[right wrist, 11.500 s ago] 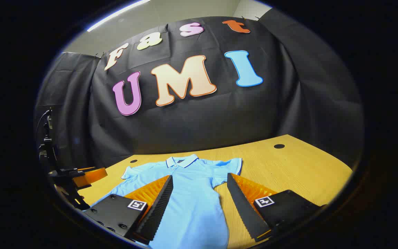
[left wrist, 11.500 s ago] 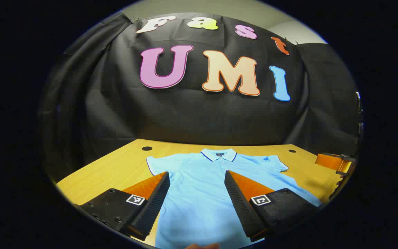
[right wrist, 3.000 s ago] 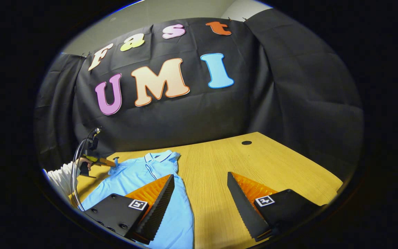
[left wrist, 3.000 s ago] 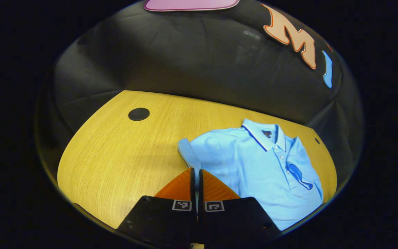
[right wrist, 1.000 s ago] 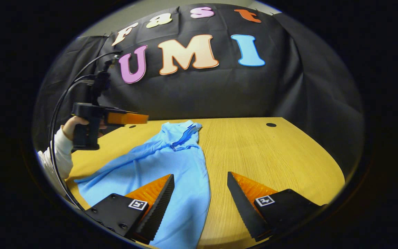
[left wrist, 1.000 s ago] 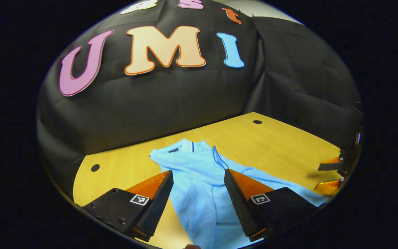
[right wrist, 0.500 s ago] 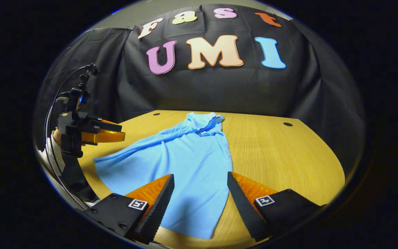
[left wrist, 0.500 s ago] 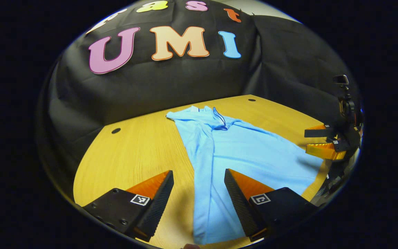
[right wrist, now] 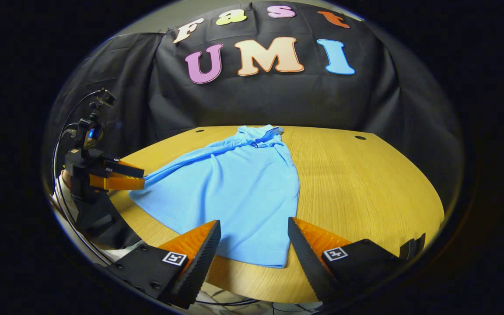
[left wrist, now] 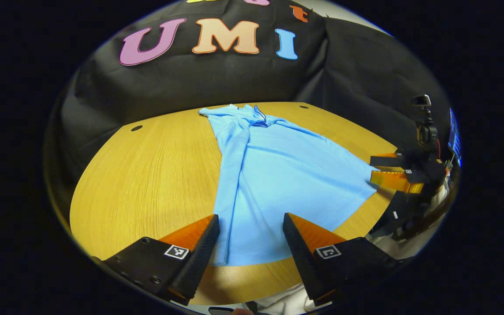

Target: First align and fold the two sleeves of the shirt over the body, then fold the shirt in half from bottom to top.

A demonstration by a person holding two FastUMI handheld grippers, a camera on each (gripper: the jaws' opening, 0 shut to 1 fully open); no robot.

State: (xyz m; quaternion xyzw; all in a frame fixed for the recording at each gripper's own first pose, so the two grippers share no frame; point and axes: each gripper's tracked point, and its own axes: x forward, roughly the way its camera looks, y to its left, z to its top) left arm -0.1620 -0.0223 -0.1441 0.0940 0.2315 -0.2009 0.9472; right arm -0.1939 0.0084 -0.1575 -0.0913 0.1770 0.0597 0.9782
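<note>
A light blue polo shirt point(left wrist: 274, 175) lies flat on the wooden table point(left wrist: 147, 175), collar at the far end, hem at the near edge. Both sleeves are folded in over the body. My left gripper point(left wrist: 250, 218) hovers open above the hem's left part, nothing between its fingers. In the right gripper view the shirt point(right wrist: 234, 188) runs away from me, and my right gripper point(right wrist: 253, 222) hangs open over the hem near its right corner. The left gripper point(right wrist: 143, 178) sits at the shirt's left hem corner. The right gripper point(left wrist: 371, 168) is by the opposite corner, jaws apart.
The table point(right wrist: 365, 188) has small dark cable holes point(left wrist: 137, 128) point(right wrist: 360, 137) near its far edge. Bare wood lies on both sides of the shirt. A cable point(right wrist: 66, 131) loops from the left gripper. White clothing of the person point(left wrist: 287, 302) shows below the table's near edge.
Both grippers have drawn back toward the table's near edge, so the shirt's hem now lies just ahead of the open fingers. The shirt itself lies unmoved with its sleeves folded in.
</note>
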